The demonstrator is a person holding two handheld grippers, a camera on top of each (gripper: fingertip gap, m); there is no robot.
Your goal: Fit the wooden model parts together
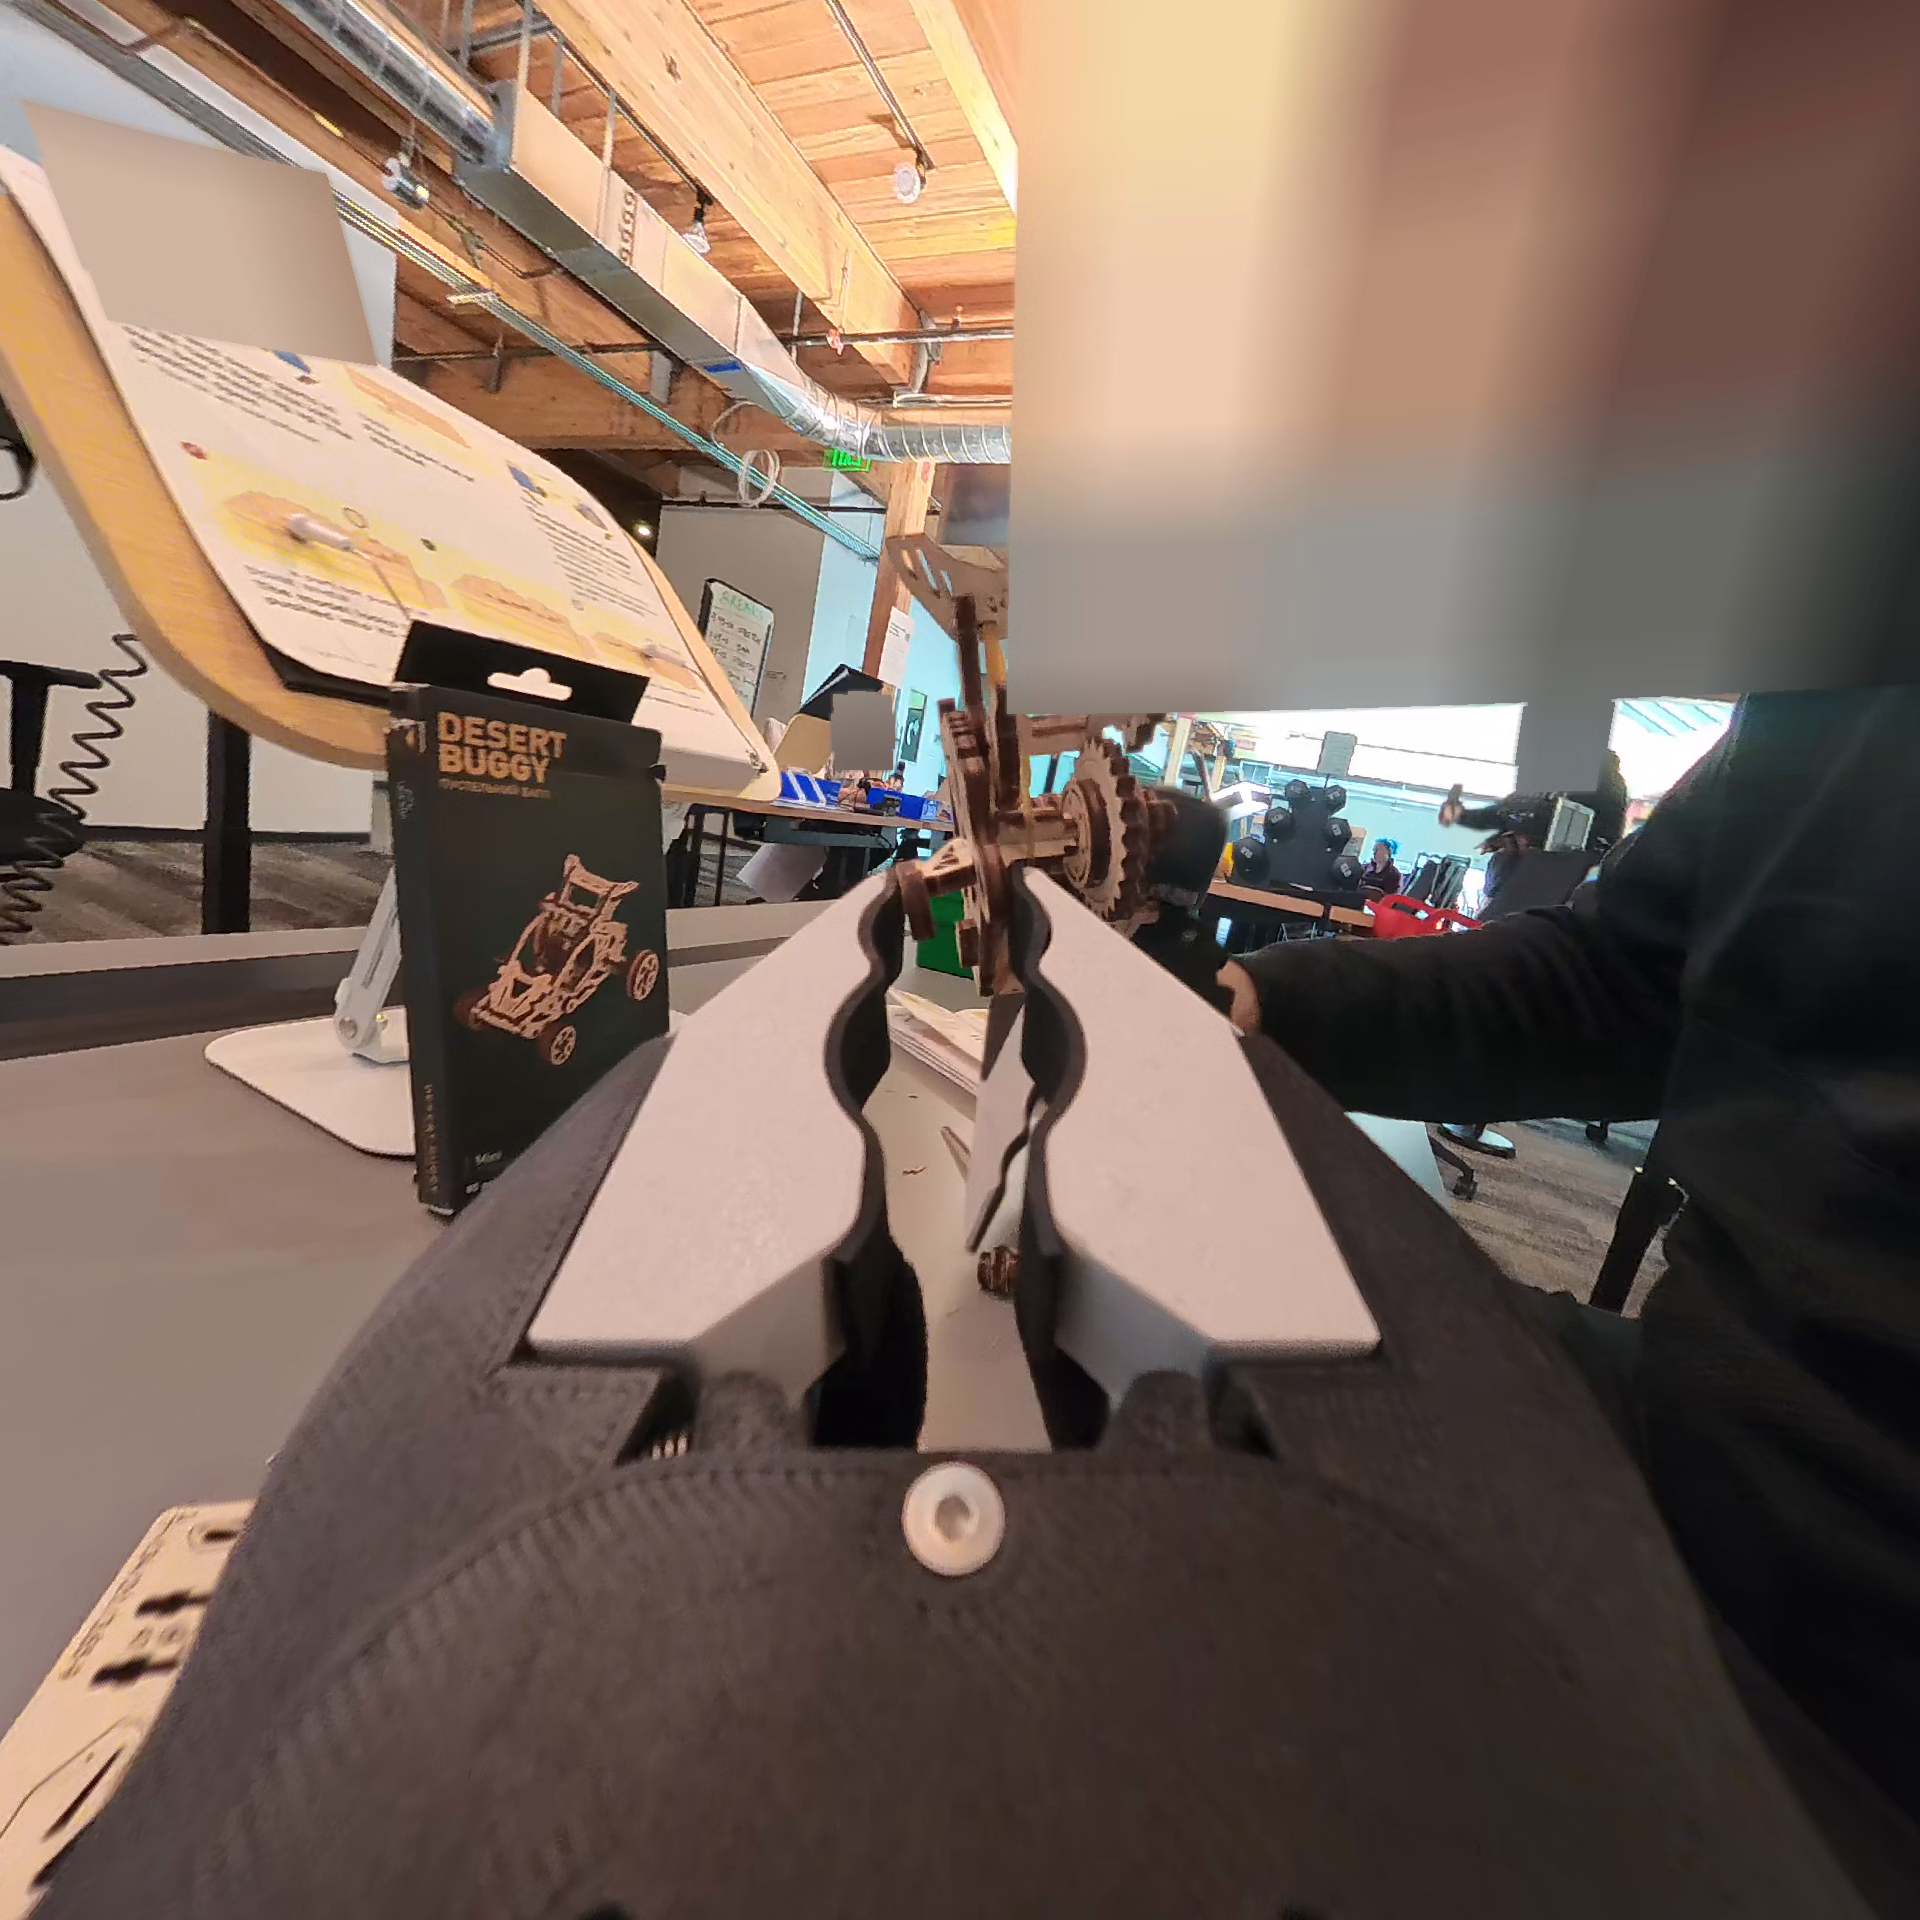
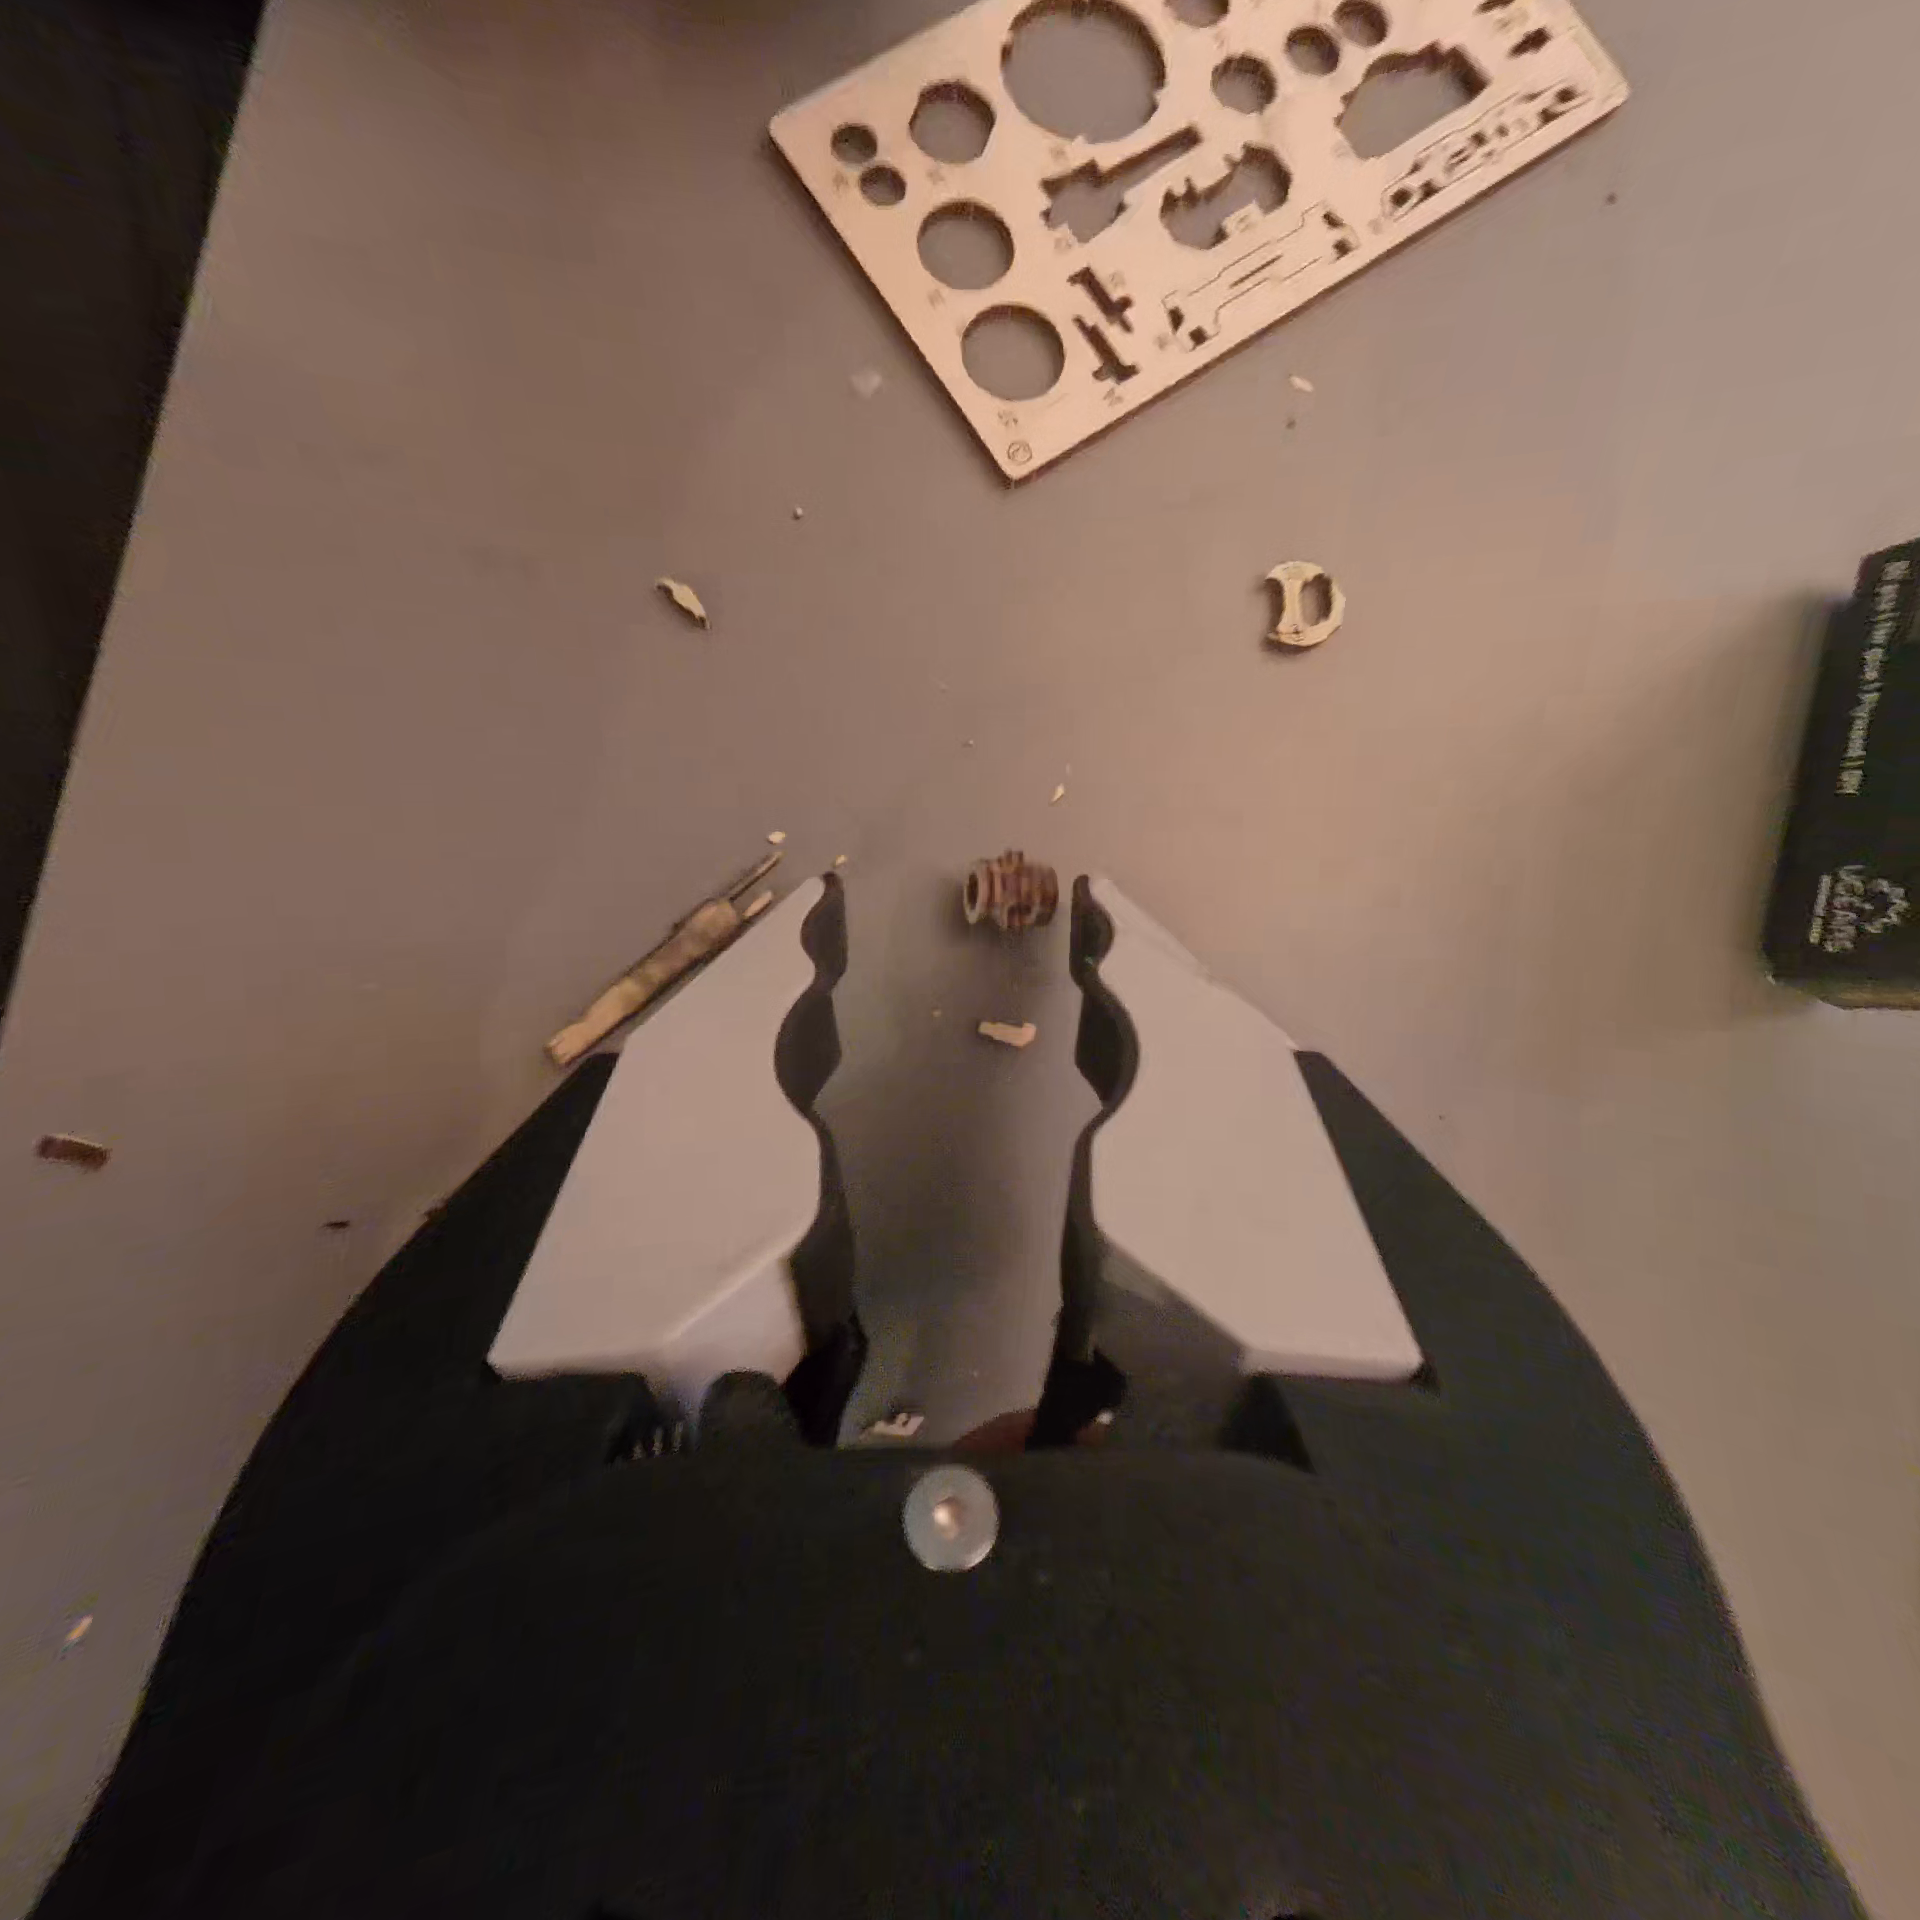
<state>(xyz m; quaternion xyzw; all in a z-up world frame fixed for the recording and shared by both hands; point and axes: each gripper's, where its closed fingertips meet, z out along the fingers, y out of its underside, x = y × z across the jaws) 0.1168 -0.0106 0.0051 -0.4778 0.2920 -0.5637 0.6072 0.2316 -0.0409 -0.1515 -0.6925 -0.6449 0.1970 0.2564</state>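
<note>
My left gripper (image 1: 961,894) is shut on the wooden model assembly (image 1: 1023,821), a brown frame with an axle and toothed gears, and holds it up above the grey table (image 1: 208,1247). My right gripper (image 2: 956,899) is open and points down at the table (image 2: 520,623). A small brown stacked wooden gear part (image 2: 1008,902) lies on the table between its fingertips, close to the right one, not gripped. A small round wooden piece (image 2: 1304,606) lies farther ahead to the right. A punched-out plywood parts sheet (image 2: 1195,208) lies at the far side.
A dark kit box (image 1: 530,945) stands left of my left gripper, in front of a stand holding an instruction sheet (image 1: 395,520). A person's dark sleeve (image 1: 1507,1018) reaches in from the right. A wooden stick (image 2: 665,971), chips and the dark box (image 2: 1860,790) lie around my right gripper. The left gripper's tips are roughly 20 cm from the right gripper's. The small round wooden piece (image 2: 1304,606) lies some 7 cm from my right tips, 15 cm from my left tips.
</note>
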